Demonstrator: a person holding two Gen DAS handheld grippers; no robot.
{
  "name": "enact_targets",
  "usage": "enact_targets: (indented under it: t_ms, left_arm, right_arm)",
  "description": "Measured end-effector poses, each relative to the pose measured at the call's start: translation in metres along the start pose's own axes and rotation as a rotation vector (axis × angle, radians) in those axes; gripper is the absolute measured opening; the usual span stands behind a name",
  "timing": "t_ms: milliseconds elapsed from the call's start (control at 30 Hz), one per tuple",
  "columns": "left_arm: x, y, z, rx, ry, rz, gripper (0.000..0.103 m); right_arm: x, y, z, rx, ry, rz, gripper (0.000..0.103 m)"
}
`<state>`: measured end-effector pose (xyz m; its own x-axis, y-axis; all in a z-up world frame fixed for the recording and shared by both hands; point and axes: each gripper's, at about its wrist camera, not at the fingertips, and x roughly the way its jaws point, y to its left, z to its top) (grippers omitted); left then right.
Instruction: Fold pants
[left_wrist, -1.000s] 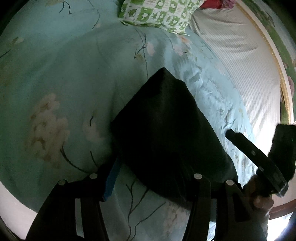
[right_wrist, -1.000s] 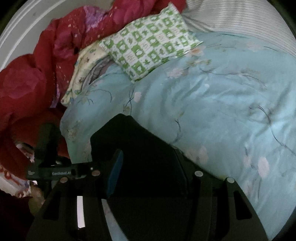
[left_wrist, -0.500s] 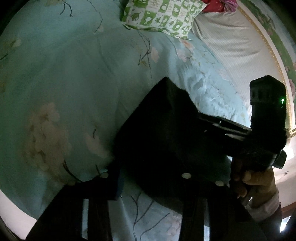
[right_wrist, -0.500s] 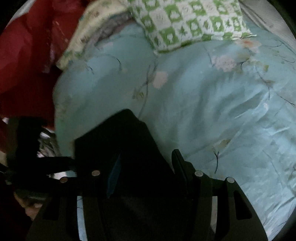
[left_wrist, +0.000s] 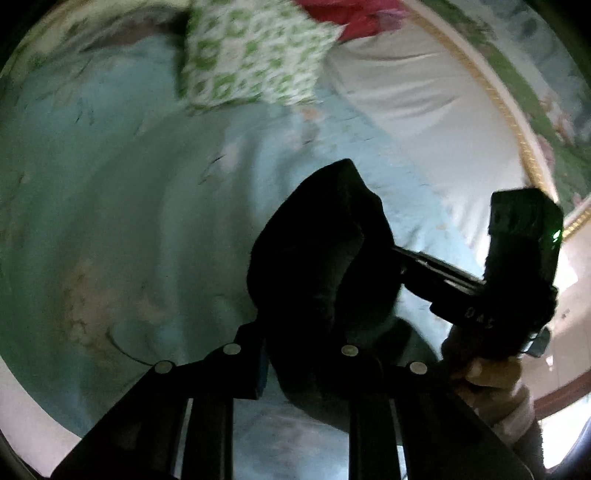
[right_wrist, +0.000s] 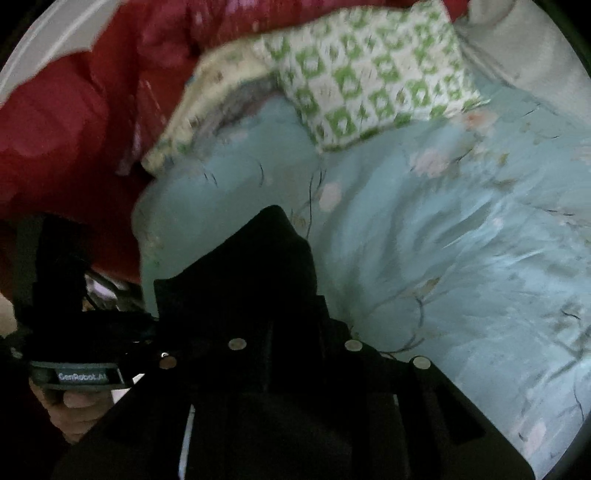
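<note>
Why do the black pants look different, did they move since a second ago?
Yes. In the left wrist view the black pants have bunched up off the blue quilt, nearer the green pillow.

Plenty of open teal quilt (right_wrist: 461, 258) beyond and to the right of the black pants (right_wrist: 258, 280) in the right wrist view. Farther up, the green checked pillow (right_wrist: 373, 77) blocks the way, and the red blanket pile (right_wrist: 62, 122) crowds the left side.

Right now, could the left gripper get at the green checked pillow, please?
Probably not: the left gripper is closing on the black pants, and the pillow lies well beyond, across the blue quilt.
</note>
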<state>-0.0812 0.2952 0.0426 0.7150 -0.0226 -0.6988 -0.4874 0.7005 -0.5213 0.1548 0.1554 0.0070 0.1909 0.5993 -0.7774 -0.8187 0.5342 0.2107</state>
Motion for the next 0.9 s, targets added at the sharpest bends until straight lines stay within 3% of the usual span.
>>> enact_targets:
  t_ms: [300,533,667,900]
  left_arm:
    - [-0.027,-0.104,-0.003,0.203,-0.028,-0.168,0.018]
    - [-0.023,-0.182,-0.039,0.36,0.015,-0.264,0.018]
    - [-0.01,-0.224,-0.067,0.469,0.04,-0.27,0.018]
    - [0.018,-0.265,-0.111,0.566,0.122,-0.26,0.018]
  right_arm:
    - [-0.114,0.0,-0.027,0.102,-0.272,-0.029,0.019]
    - [-0.179,-0.014,-0.078,0.199,-0.414,-0.062,0.018]
    - [-0.208,-0.026,-0.114,0.263,-0.476,-0.087,0.018]
    - [-0.231,-0.052,-0.173,0.392,-0.536,-0.113,0.017]
